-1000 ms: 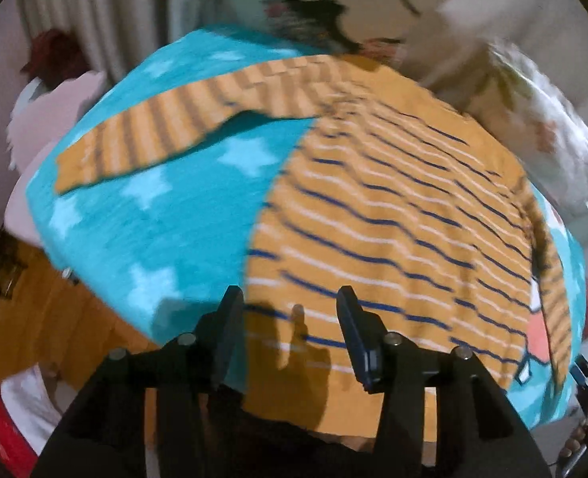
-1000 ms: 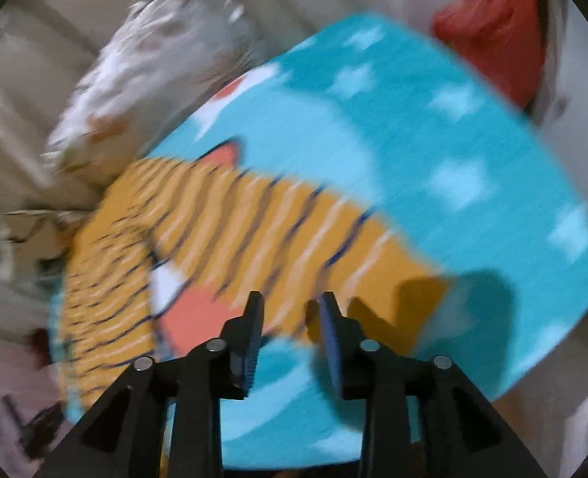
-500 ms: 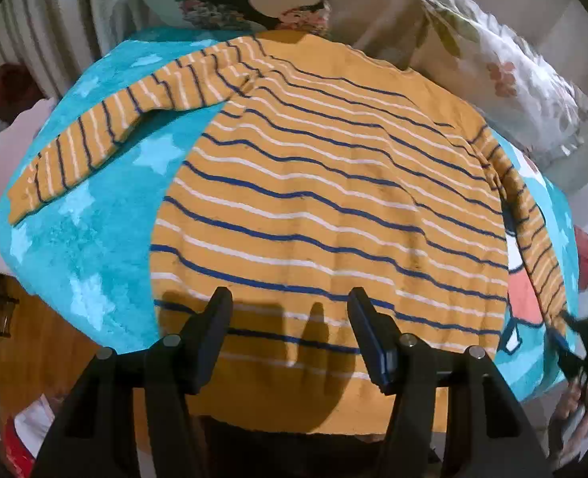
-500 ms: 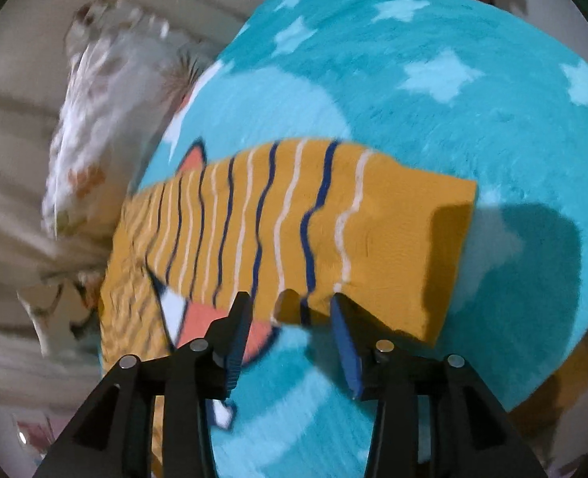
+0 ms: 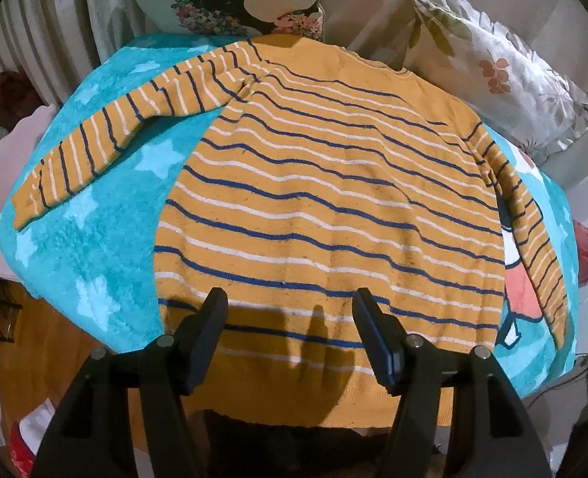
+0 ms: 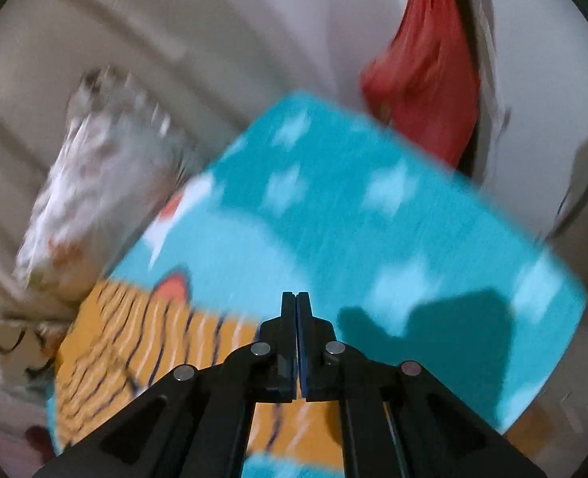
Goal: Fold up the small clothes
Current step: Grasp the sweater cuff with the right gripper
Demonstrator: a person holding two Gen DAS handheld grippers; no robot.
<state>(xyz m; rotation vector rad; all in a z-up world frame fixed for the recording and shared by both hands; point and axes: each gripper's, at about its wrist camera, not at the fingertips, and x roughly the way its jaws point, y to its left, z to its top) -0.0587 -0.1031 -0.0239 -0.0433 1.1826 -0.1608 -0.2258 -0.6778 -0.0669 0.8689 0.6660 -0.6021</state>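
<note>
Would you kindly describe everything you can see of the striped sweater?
The sweater is a small mustard-orange knit with thin navy and white stripes and a plain ribbed hem. It lies flat on the turquoise star blanket, hem nearest the left-wrist camera. One sleeve stretches out sideways; the other lies along its side. Neither gripper visibly touches it.

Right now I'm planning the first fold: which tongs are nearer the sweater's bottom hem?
Left. The left tongs hang opening over the sweater hem; the right tongs, shut, are out by its sleeve.
</note>
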